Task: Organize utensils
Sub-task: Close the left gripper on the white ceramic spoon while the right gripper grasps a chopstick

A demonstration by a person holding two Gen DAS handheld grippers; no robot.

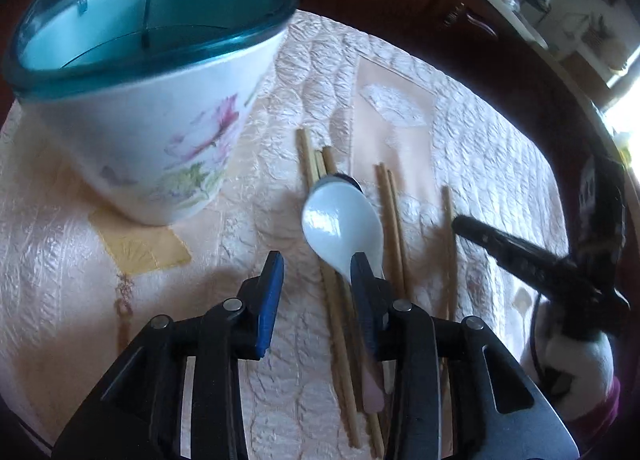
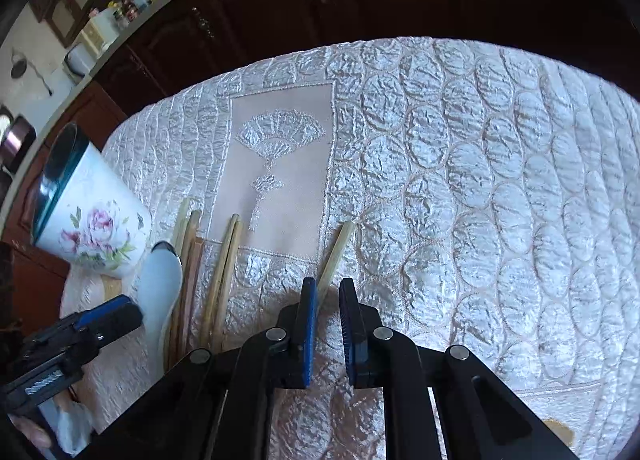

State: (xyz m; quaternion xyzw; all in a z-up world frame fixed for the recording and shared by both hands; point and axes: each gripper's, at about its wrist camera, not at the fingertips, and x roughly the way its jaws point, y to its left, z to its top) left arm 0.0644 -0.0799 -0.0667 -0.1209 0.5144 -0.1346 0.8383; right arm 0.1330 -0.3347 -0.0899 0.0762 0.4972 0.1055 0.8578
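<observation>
Blue pads up close first: your left gripper [image 1: 316, 272] stands spread, hanging over the white ceramic spoon [image 1: 342, 225], its right pad just at the spoon's neck, nothing pinched. Your right gripper [image 2: 329, 292] is nearly pressed together, a narrow gap left, with the lone chopstick [image 2: 334, 256] running under its left pad; whether it's actually nipped, you can't tell from here.

Next out, everything lies on the quilted cloth of the desk [image 2: 480, 179]. That spoon rests across a bundle of bamboo chopsticks [image 1: 316, 163], with a pair of chopsticks [image 2: 226, 260] beside them to the right and the lone one farther right again.

Farther back on the left stands the floral utensil holder [image 1: 160, 131] with its teal rim, and as far as its inside shows, it's empty.

So my read: you're right at the start. Nothing's sorted yet; spoon and every chopstick are yet to go in.
</observation>
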